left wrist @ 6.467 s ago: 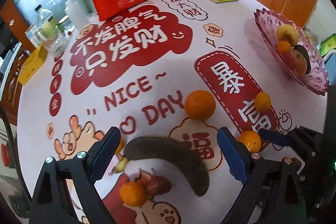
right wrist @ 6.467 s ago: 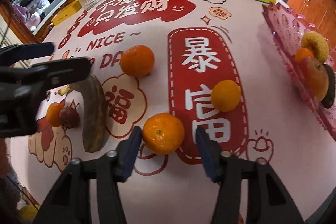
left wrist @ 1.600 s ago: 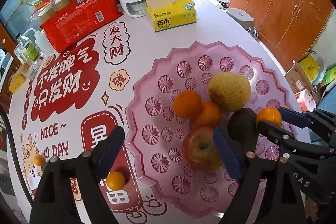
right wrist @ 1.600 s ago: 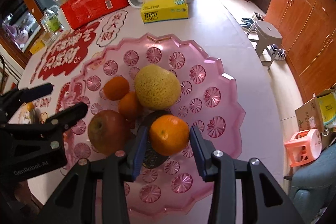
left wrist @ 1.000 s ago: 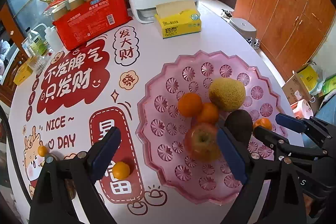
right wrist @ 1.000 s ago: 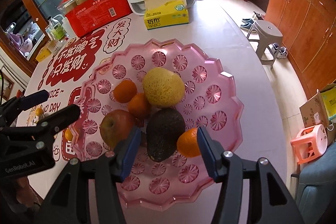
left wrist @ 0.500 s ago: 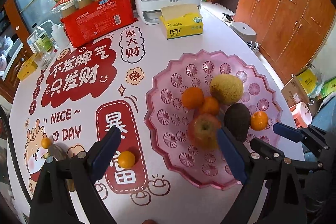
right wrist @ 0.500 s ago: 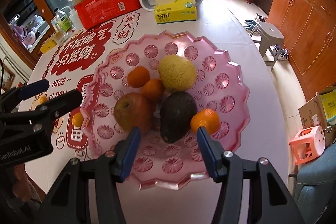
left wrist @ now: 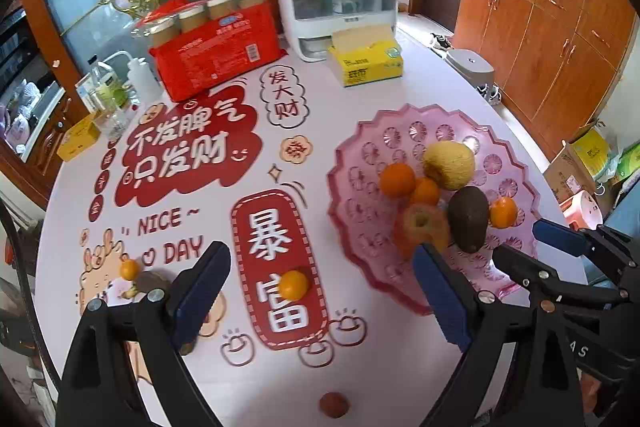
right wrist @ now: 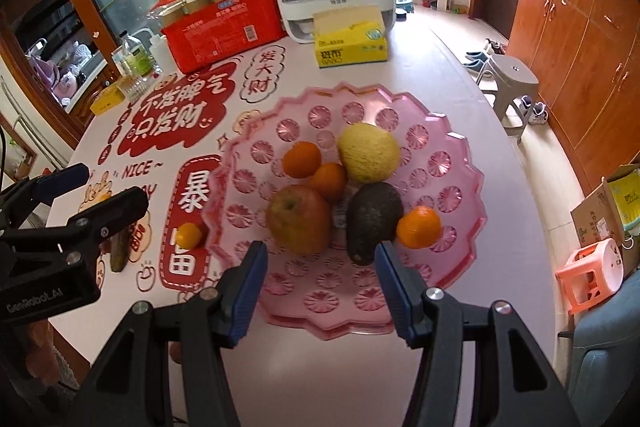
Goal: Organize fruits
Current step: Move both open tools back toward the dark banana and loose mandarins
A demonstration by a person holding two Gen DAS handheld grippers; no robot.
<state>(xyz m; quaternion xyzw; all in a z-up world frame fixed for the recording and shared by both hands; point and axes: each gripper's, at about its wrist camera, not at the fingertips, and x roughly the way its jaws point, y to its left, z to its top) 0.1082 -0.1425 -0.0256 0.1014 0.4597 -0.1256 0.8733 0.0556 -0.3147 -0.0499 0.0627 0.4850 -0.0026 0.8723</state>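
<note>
A pink plastic fruit plate [right wrist: 456,163] [left wrist: 360,155] holds a yellow melon [right wrist: 369,152], an apple [right wrist: 299,219], a dark avocado [right wrist: 373,219] and three oranges, one of them [right wrist: 418,227] at the avocado's right. My right gripper [right wrist: 320,291] is open and empty, held above the plate's near rim. My left gripper [left wrist: 320,291] is open and empty, high above the table left of the plate. On the table lie a small orange [left wrist: 294,284] [right wrist: 188,235], a smaller orange [left wrist: 129,269], a dark banana [right wrist: 119,249] and a small red fruit [left wrist: 334,404].
At the table's far side stand a red drinks pack [left wrist: 216,51], a white appliance [left wrist: 340,3], a yellow tissue box [left wrist: 366,61] and bottles [left wrist: 108,87]. A grey stool [right wrist: 512,75] and wooden cabinets [right wrist: 580,47] are to the right.
My right gripper let go of the orange in the plate and drew back, open. Both grippers have risen and pulled away, so more of the table shows.
</note>
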